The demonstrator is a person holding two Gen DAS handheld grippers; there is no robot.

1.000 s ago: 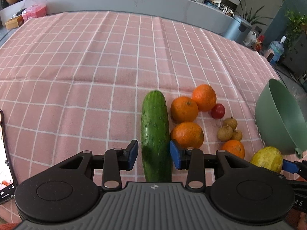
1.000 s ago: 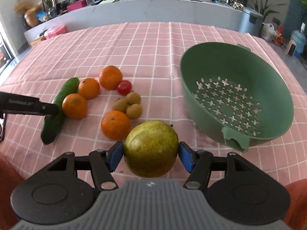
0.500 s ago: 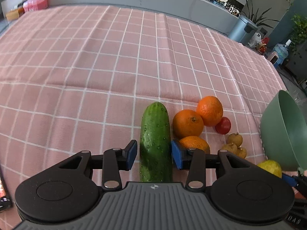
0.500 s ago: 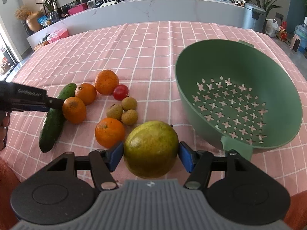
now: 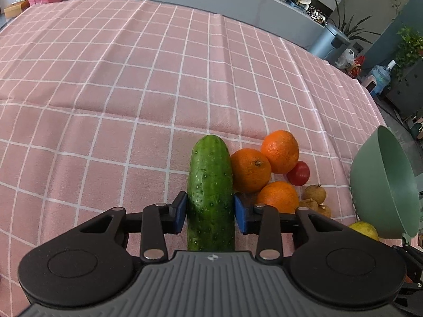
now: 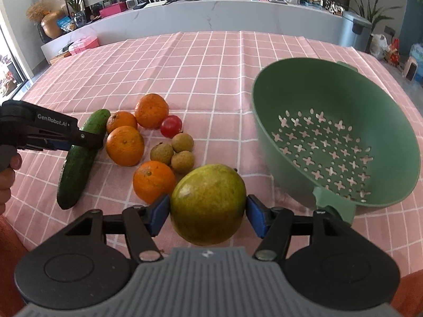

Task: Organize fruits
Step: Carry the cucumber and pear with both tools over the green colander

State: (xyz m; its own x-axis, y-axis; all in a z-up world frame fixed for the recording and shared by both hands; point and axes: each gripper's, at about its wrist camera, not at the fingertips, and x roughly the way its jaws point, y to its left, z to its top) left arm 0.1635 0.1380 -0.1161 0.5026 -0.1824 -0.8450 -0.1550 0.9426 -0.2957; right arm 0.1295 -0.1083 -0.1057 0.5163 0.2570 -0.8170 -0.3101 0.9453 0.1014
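Observation:
A green cucumber (image 5: 210, 185) lies on the pink checked cloth (image 5: 132, 92). My left gripper (image 5: 208, 212) straddles its middle, jaws closing, and both blue pads touch its sides. Seen from the right wrist view, the left gripper (image 6: 79, 140) crosses the cucumber (image 6: 79, 163). My right gripper (image 6: 207, 215) is shut on a large yellow-green fruit (image 6: 208, 203), held just above the cloth. The green colander (image 6: 335, 137) stands tilted to its right with nothing in it. Several oranges (image 6: 124, 145), a red tomato (image 6: 171, 126) and three brown longans (image 6: 182, 142) lie between the cucumber and the colander.
A hand (image 6: 8, 169) holds the left gripper at the left edge. A grey counter (image 6: 211, 18) with boxes and plants runs behind the table. A grey bin (image 6: 355, 31) stands at the back right. Bare cloth stretches beyond the fruit.
My left gripper has slid forward along the cucumber and its pads have closed in against it. The right gripper still holds the yellow-green fruit in the same place.

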